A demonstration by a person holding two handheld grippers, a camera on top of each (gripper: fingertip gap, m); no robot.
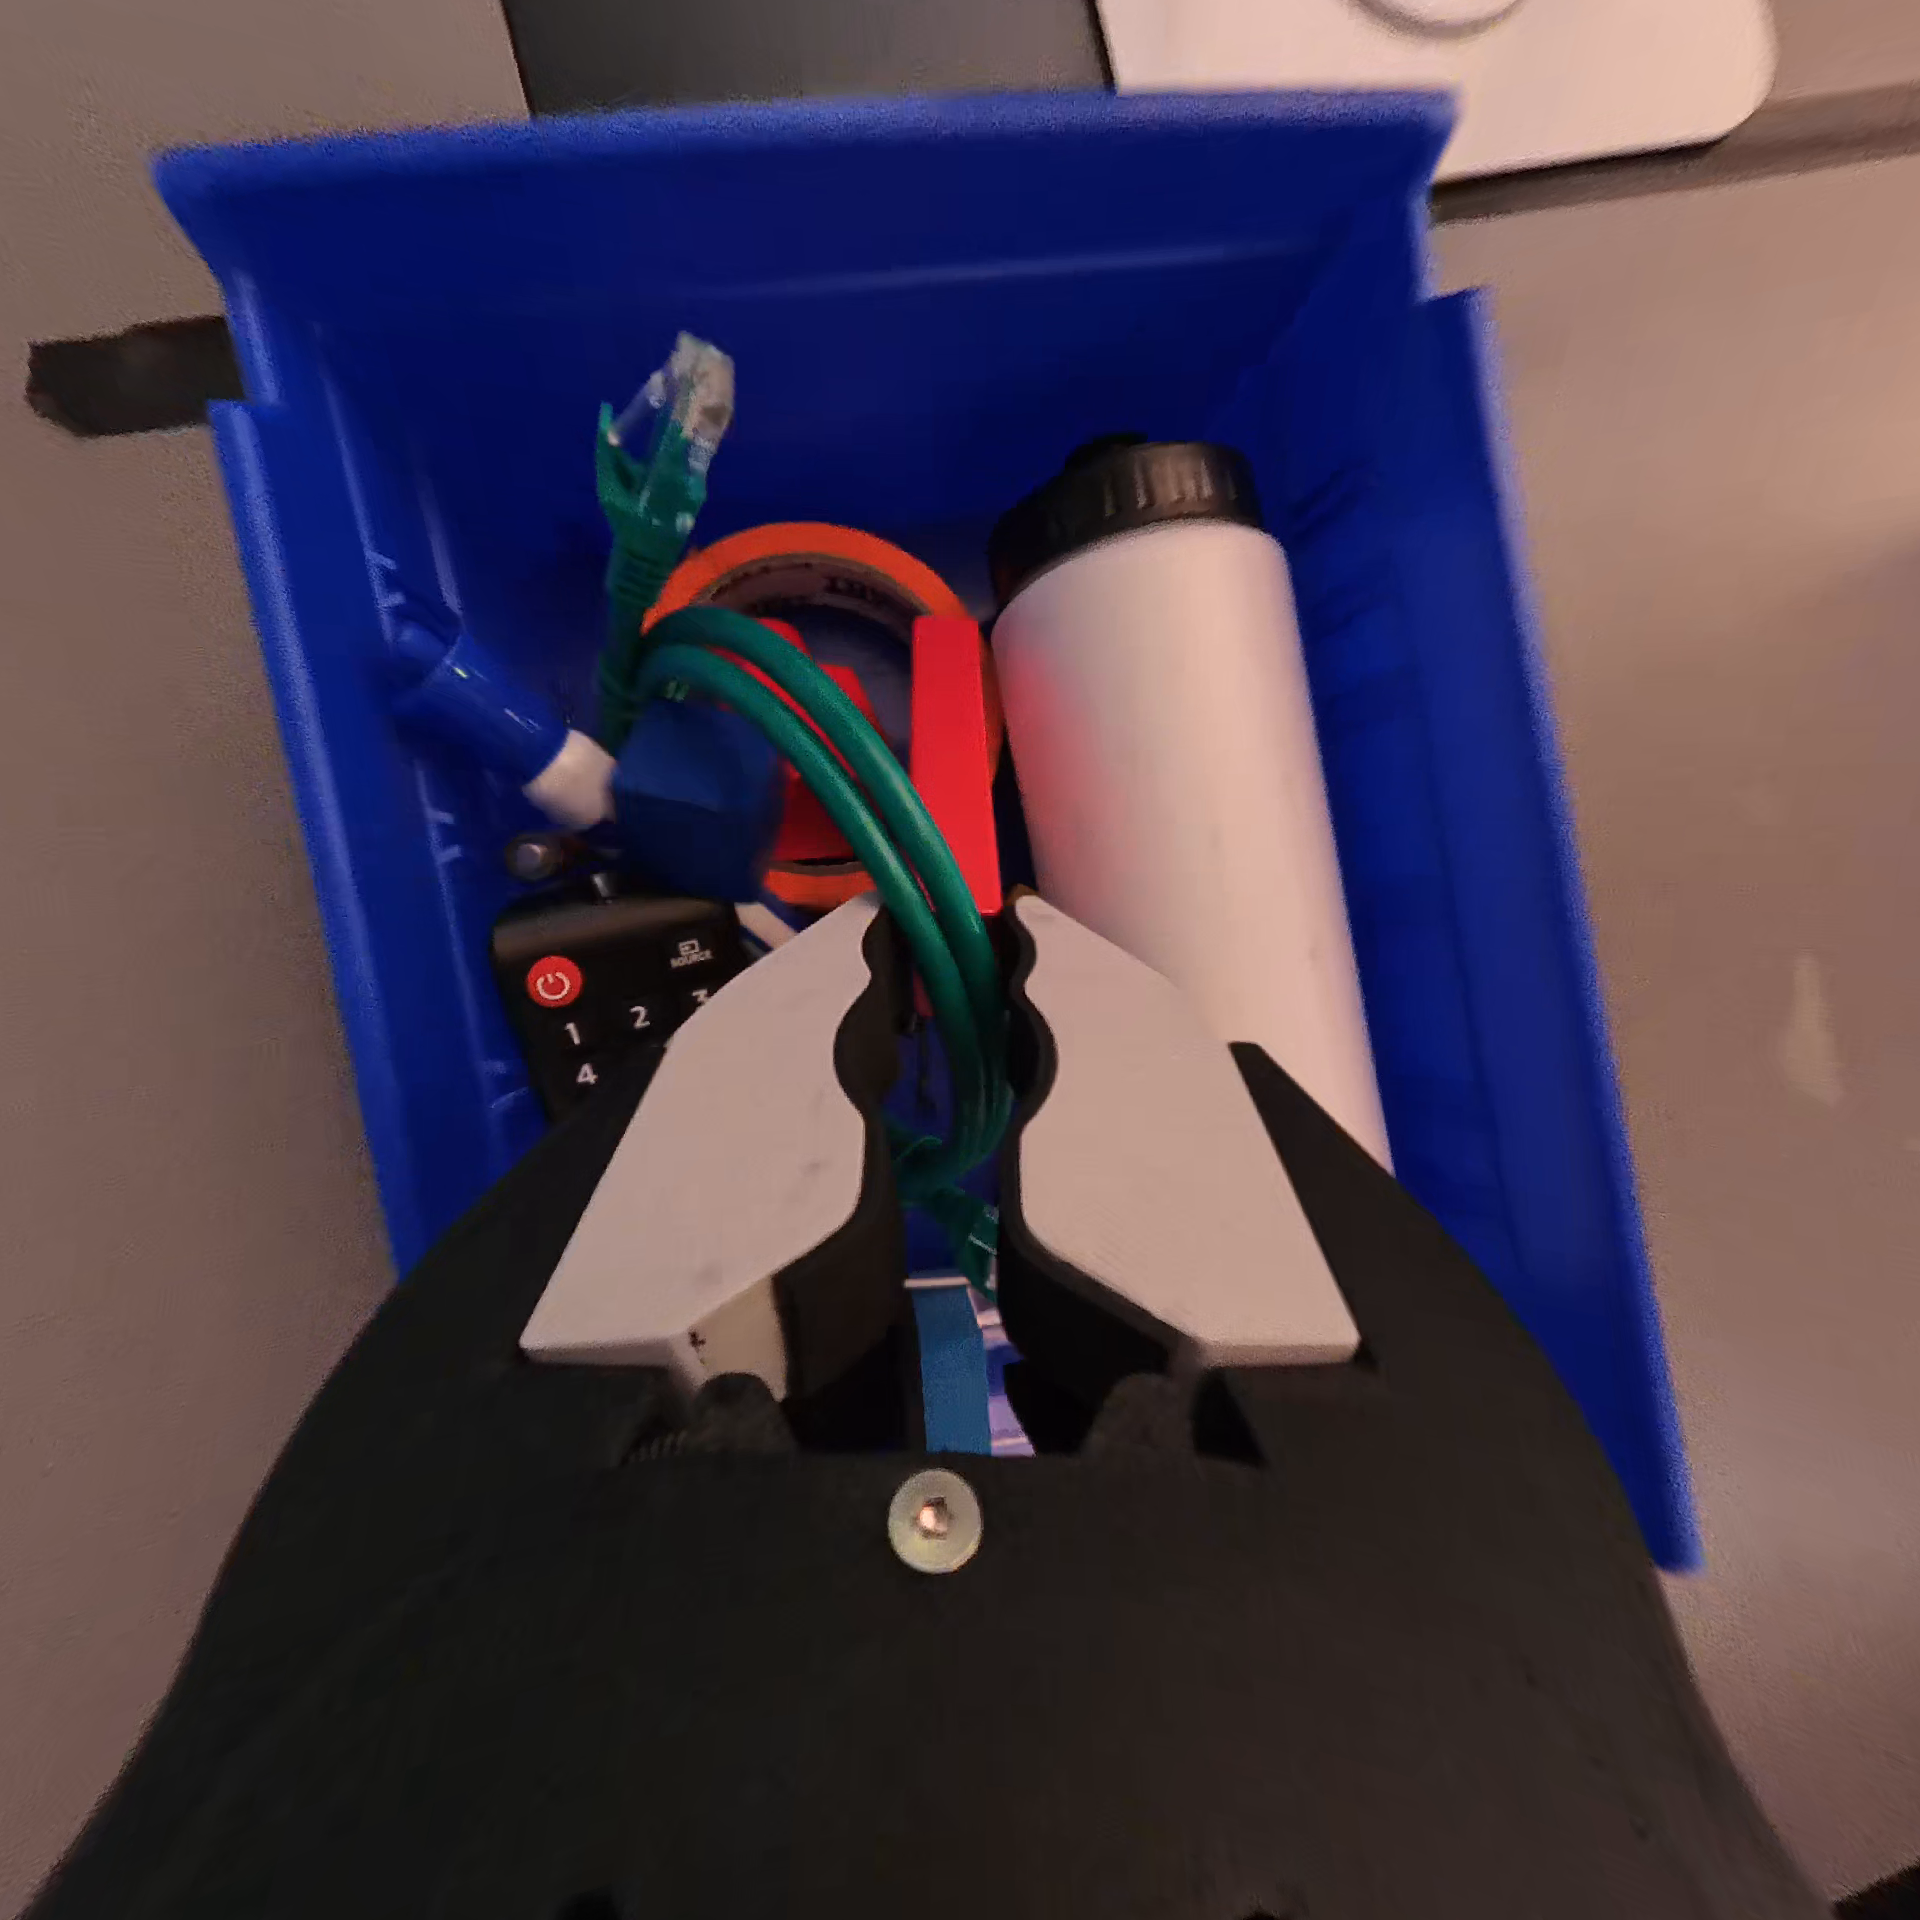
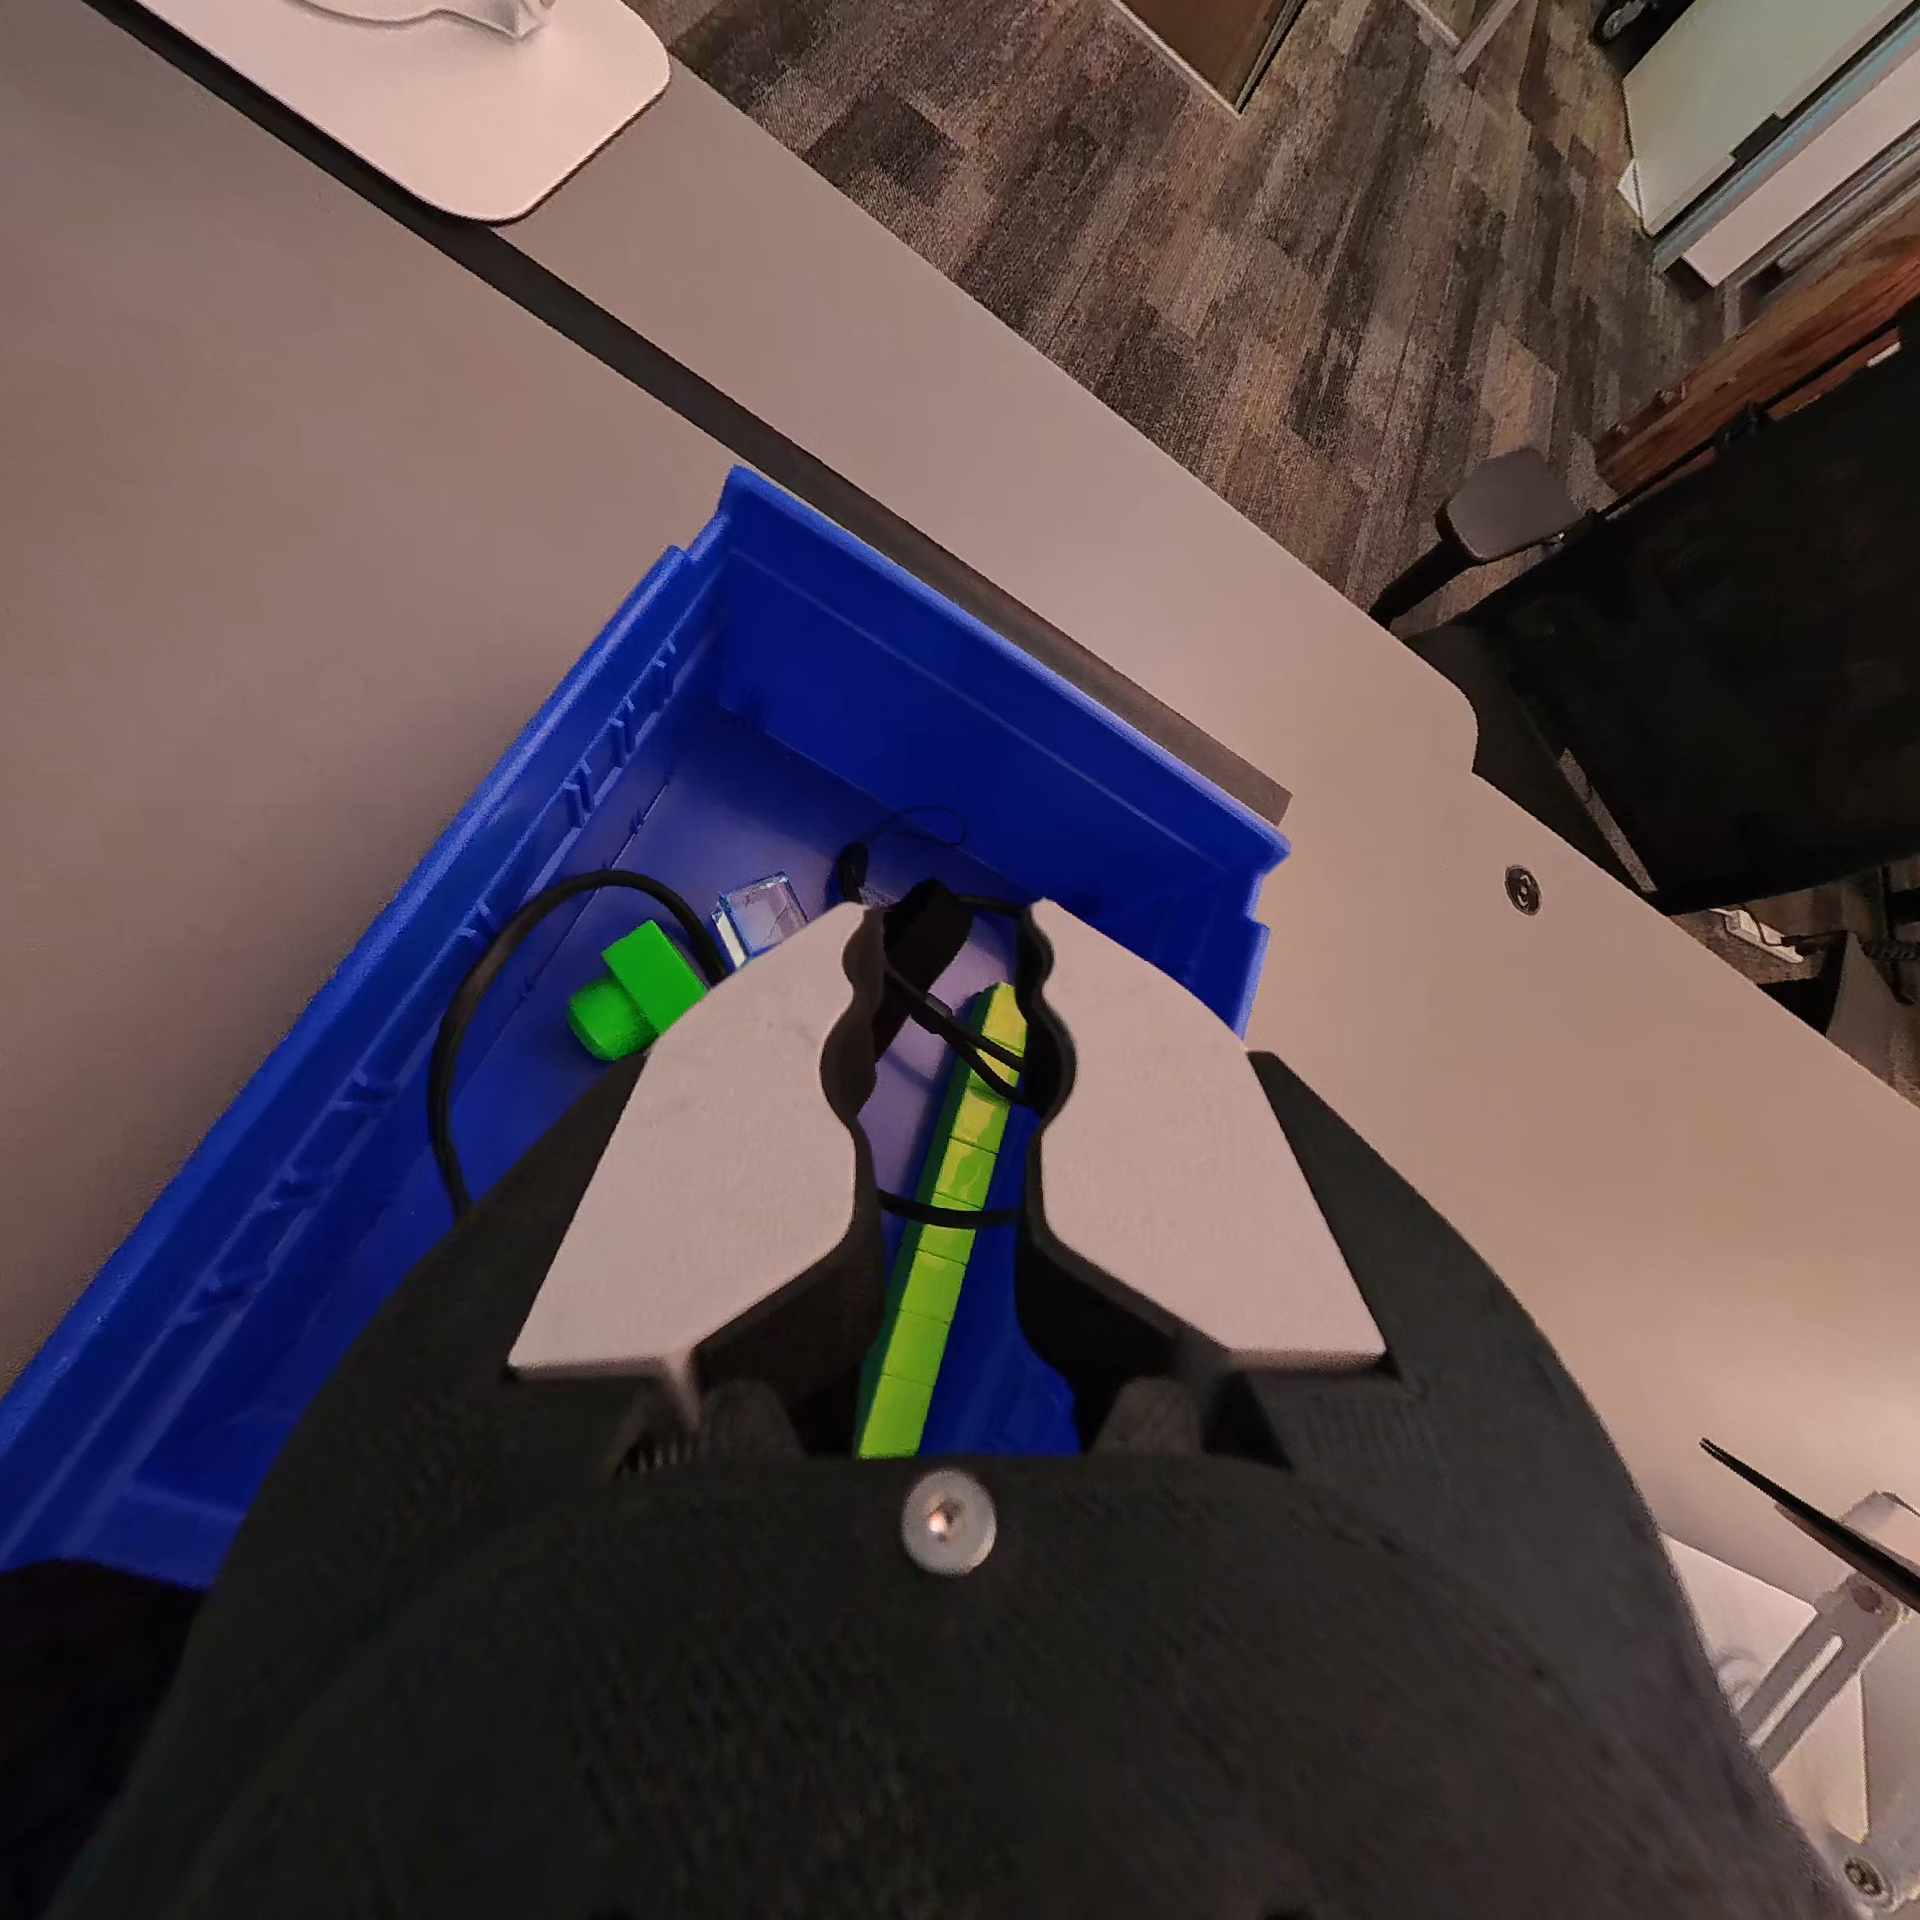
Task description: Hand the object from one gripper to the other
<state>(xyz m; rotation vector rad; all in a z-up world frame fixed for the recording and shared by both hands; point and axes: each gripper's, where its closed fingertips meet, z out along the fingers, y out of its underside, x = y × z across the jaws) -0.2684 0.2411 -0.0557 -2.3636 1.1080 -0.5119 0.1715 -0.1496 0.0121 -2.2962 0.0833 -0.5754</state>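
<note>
In the left wrist view my left gripper (image 1: 940, 914) is shut on a coiled green network cable (image 1: 831, 748). It holds the cable just above the things in a blue bin (image 1: 790, 156), and the cable's clear plug (image 1: 691, 384) sticks up at the far left. In the right wrist view my right gripper (image 2: 945, 914) hangs over a second blue bin (image 2: 935, 707). Its jaws stand a narrow gap apart and nothing shows between them. Neither gripper shows in the other's view.
The left bin holds a white bottle with a black cap (image 1: 1164, 790), an orange tape roll (image 1: 800, 551), a red block (image 1: 951, 748), a blue marker (image 1: 488, 707) and a black remote (image 1: 592, 987). The right bin holds a lime bar (image 2: 956, 1195), a green piece (image 2: 634, 997) and a black cable (image 2: 457, 1039). A chair (image 2: 1714, 675) stands past the table edge. One gripper's finger ends stand about 60 centimetres off the other's.
</note>
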